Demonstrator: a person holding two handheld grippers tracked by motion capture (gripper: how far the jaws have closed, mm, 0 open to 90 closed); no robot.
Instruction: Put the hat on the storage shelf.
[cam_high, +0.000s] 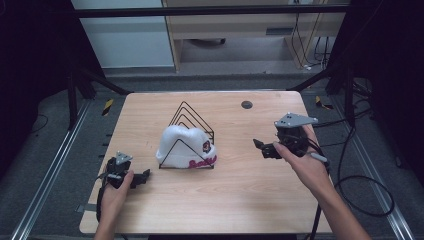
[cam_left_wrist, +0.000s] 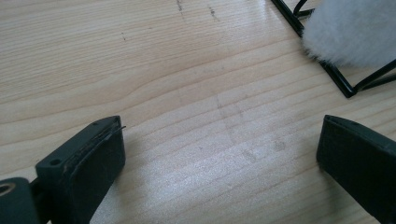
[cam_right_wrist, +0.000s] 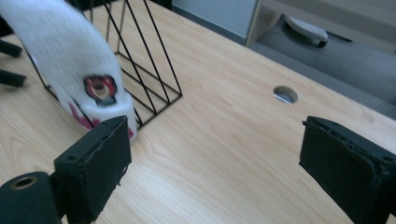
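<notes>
From above we see a white knit hat draped in a black wire rack of triangular loops, mid-table on pale wood. The left gripper rests near the front left, the right gripper hovers right of the hat; both are empty.

In the left gripper view, our jaws stand spread over grained wood, the fuzzy hat at upper right.

In the right gripper view, the jaws gape wide; the hat's red patch faces us.
</notes>
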